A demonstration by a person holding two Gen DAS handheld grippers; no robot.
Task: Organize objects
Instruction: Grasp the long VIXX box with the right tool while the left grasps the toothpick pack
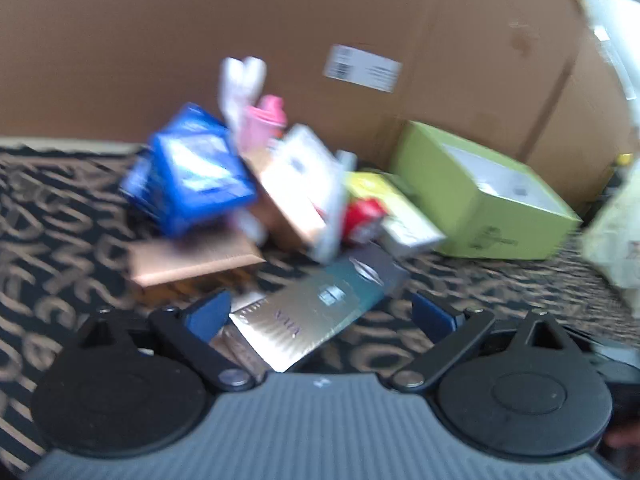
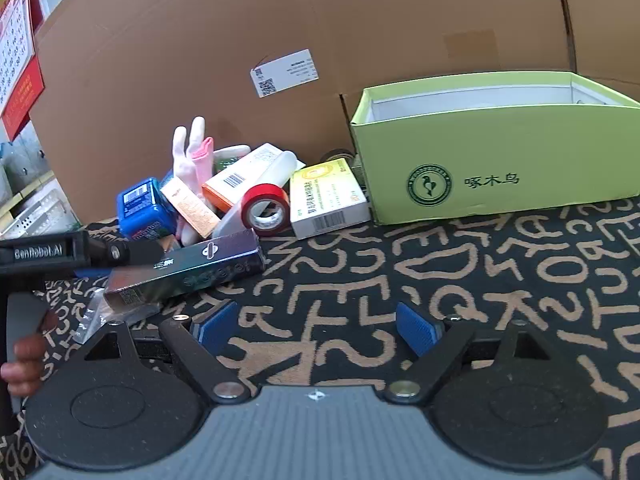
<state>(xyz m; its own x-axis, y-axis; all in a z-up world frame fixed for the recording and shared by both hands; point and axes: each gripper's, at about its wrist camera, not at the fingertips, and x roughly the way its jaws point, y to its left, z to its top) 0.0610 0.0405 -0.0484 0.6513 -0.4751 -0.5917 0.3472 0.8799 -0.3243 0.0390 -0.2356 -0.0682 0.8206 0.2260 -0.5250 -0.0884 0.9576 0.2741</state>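
Both tongs, the left tongs and right tongs, gape empty near the pile, the dark box nearest, the green box open to receive.

Both tools, left and right, tilted downward, jaws wide apart.

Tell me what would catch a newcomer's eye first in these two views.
Probably the bright green box, open at the top, standing on the letter-patterned cloth against a big cardboard wall. Left of it lies a jumbled pile of small packages, with a red tape roll and a blue box standing out. Nearest, a long dark box lies just ahead of the open left hand-held gripper.
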